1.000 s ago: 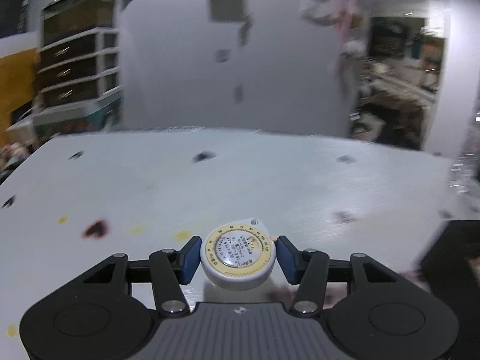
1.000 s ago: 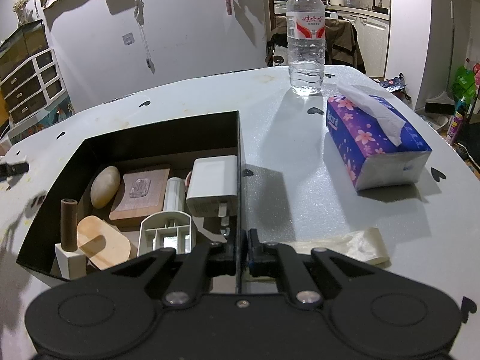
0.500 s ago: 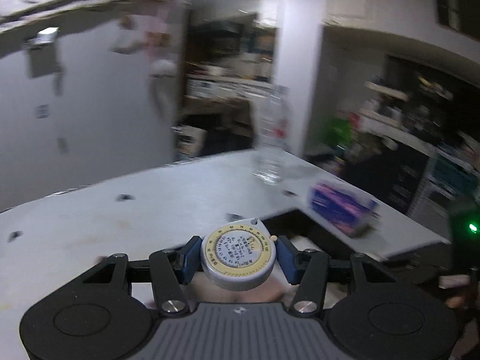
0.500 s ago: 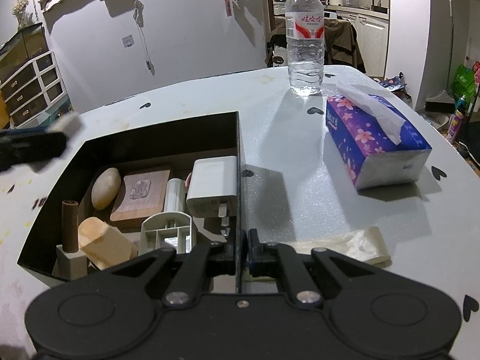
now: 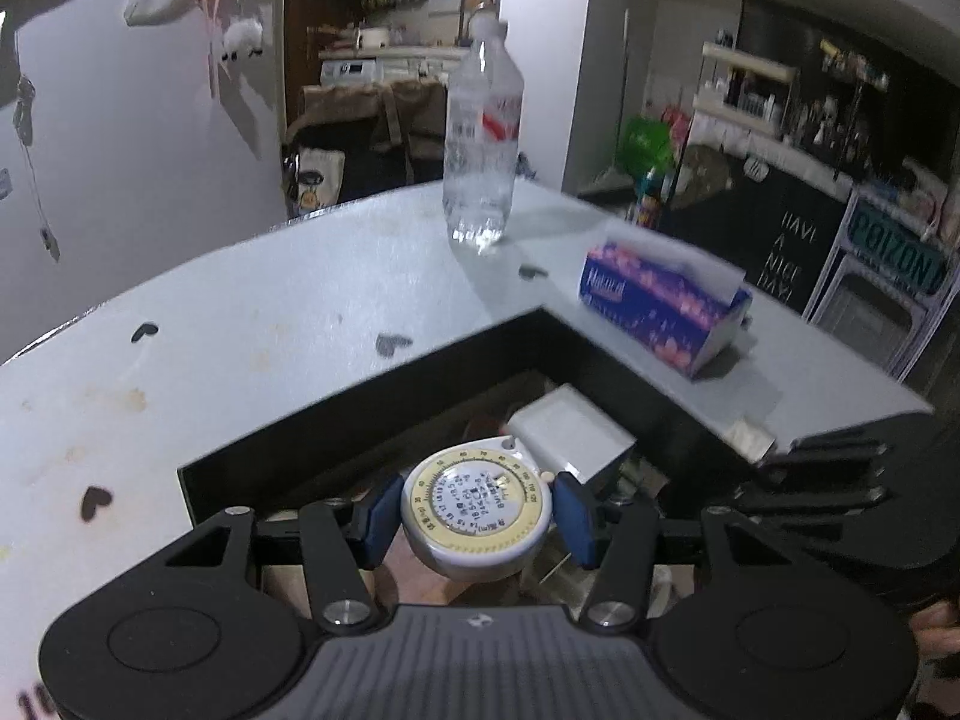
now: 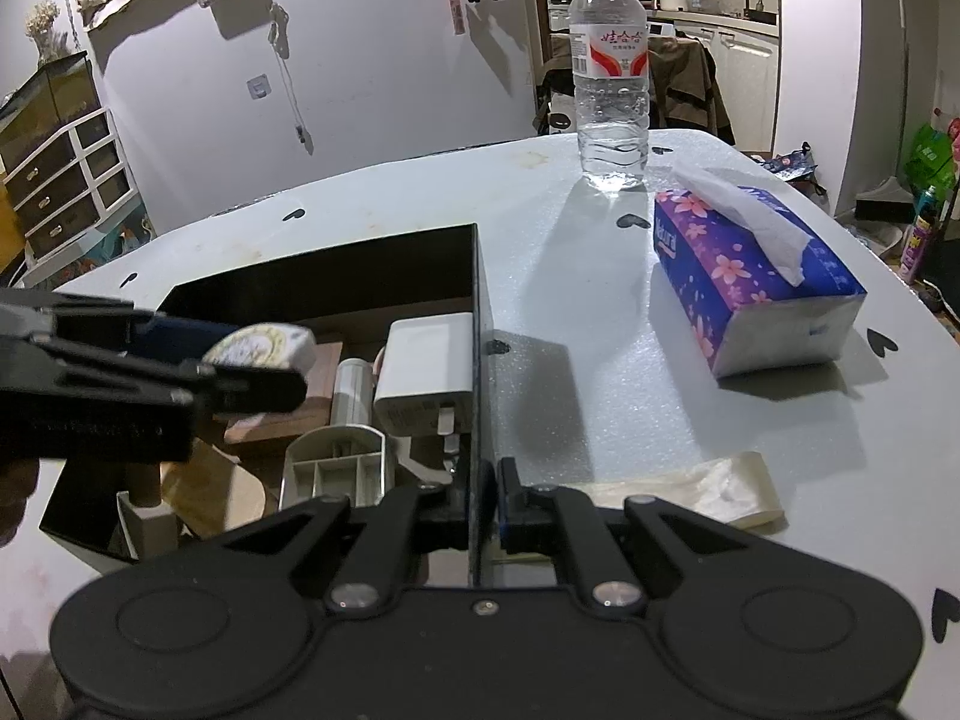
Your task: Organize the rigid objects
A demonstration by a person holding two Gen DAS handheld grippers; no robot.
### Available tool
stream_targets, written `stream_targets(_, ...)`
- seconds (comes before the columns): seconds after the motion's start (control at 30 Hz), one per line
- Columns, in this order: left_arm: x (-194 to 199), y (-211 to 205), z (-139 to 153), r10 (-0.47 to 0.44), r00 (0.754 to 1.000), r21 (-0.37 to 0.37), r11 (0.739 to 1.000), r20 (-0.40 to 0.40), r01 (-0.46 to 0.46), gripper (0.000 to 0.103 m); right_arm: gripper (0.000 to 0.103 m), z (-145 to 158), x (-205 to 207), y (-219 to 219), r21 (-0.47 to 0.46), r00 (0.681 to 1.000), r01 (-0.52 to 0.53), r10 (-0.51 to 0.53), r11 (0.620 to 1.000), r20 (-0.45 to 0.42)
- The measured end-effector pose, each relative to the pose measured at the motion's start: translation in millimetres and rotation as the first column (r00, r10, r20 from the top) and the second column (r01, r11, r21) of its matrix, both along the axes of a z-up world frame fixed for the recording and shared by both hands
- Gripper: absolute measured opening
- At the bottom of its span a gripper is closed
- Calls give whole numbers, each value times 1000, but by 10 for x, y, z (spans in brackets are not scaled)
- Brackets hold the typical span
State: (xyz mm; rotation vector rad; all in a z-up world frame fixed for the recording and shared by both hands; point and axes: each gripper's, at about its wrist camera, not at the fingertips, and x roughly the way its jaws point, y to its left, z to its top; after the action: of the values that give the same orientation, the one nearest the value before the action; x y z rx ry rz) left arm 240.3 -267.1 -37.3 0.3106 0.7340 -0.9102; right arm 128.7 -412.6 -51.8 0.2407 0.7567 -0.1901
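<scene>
Plastic, light and slick, the tape measure (image 5: 475,501) sits pinched across its rim by the left gripper (image 5: 474,510) above the box (image 6: 478,276), whose wall the right gripper (image 6: 483,501) clamps.

left claw (image 5: 474,510) clamps round tape measure (image 5: 475,501) | above black box (image 5: 372,414) | white table (image 5: 252,324)

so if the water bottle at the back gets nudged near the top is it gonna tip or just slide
Probably tip. The water bottle is tall and narrow on a small base, standing upright on the table. It looks mostly full, so it may feel fairly heavy and resist a light nudge. The thin clear plastic would likely flex under the fingers, and its round body would roll once down.
</scene>
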Motion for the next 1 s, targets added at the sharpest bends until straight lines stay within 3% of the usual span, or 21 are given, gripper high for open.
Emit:
stream_targets(0.07,1,-12,-22,8,1000,38,999,6,-8,61,7,-1,-2,-1,1,1000,0,0,1000,1)
stream_targets(0.13,-16,8,-22,13,1000,50,999,11,-14,79,8,0,-2,-1,1,1000,0,0,1000,1)
stream_targets(0.17,-25,26,-16,11,1000,44,999,8,-12,82,8,0,-2,-1,0,1000,0,0,1000,1)
stream_targets(0.73,-58,29,-8,12,1000,48,999,-9,-12,82,7,-2,-4,-3,1,1000,0,0,1000,1)
stream_targets(1.0,-104,124,142,49,999,-13,999,-1,-49,87,8,-2,-3,-3,1,1000,0,0,1000,1)
